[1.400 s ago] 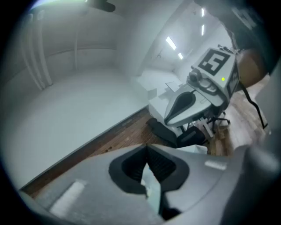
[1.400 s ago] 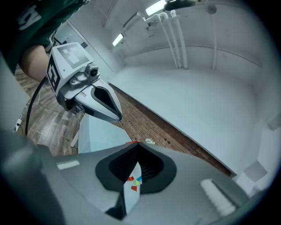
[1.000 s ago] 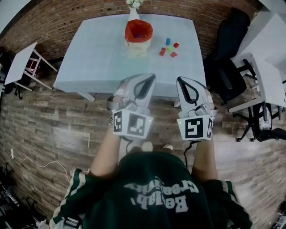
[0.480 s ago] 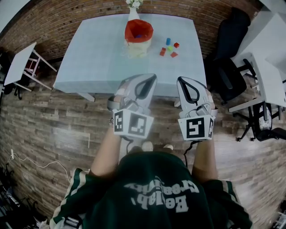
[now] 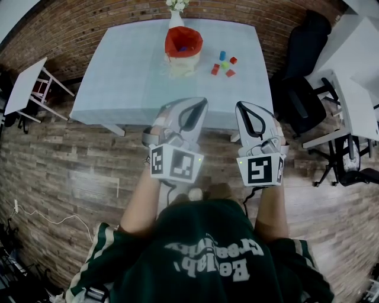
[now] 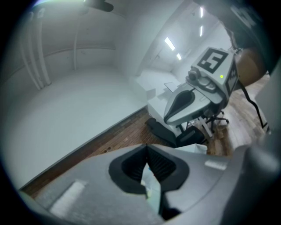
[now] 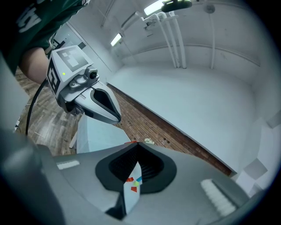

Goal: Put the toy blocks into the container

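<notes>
**Blocks not started: both claws shut and empty, well back from the desk**

Person is standing back from the desk [image 5: 124, 77], holding both claws out in front of the body.

- Left claw [image 5: 198, 105] is sitting fully closed, tips meeting, nothing between them.
- Right claw [image 5: 241, 108] is showing the same: tips together, only the far desk peeking through the slit below them.
- Neither is carrying anything.

Task things:
- The blocks [image 5: 224, 64] are lying in a loose cluster on the far right part of the desk: a blue one [image 5: 222, 55], a green one [image 5: 224, 64] and three red ones, as far as I can count.
- All five are sitting on the desk surface, outside the container.
- The container [image 5: 183, 41], red-lined, is standing mid-desk near the far edge, just left of the cluster.
- A white vase [image 5: 177, 18] is standing right behind the container.
- A small dark-blue speck is showing inside the container. It might be a block that is in, but it's too small to call.

Progress, my read: essentially zero. Five blocks are waiting outside, no grasp is under way, and no claw is near them.

What's left:
- Stepping in and reaching over the desk.
- Opening a claw.
- Picking each block and dropping it in the container, five times over.

Right claw is looking like the natural pick. The cluster is lying on its side, and its camera is lining up with the blocks through the slit.
</notes>
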`<state>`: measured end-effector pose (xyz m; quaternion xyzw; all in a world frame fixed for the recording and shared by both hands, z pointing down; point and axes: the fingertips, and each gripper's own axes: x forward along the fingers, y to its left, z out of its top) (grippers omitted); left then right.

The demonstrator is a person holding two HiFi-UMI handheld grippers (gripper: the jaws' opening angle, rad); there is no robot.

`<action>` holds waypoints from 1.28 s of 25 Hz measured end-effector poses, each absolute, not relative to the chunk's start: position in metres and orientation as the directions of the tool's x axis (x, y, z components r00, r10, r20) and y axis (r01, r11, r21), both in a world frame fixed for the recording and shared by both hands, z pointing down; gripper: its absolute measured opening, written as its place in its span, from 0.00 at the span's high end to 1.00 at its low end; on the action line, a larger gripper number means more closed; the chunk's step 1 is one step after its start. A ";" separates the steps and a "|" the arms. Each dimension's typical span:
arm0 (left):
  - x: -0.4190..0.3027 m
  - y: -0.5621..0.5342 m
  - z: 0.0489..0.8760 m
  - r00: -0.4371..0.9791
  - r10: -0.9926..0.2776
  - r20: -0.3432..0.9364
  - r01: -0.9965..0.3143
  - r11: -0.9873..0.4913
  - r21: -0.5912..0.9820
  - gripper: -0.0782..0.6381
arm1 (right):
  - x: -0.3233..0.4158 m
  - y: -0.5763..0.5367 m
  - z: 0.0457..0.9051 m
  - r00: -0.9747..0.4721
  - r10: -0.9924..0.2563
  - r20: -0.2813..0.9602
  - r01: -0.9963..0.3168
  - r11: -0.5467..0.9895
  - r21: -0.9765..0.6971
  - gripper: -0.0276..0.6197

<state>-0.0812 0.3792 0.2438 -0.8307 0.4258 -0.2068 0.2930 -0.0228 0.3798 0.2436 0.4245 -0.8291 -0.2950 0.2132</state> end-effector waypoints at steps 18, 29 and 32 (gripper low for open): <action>-0.053 0.265 0.262 0.541 -0.829 0.142 -0.582 -0.491 -0.648 0.89 | 0.001 0.264 0.259 -0.576 -0.811 0.102 -0.594 0.501 0.629 0.95; -0.021 0.128 0.263 0.498 -0.850 0.168 -0.590 -0.475 -0.652 0.89 | 0.035 0.123 0.251 -0.619 -0.780 0.088 -0.576 0.527 0.624 0.95; -0.012 0.092 0.268 0.484 -0.857 0.177 -0.613 -0.476 -0.631 0.89 | 0.045 0.088 0.253 -0.633 -0.769 0.089 -0.566 0.538 0.625 0.95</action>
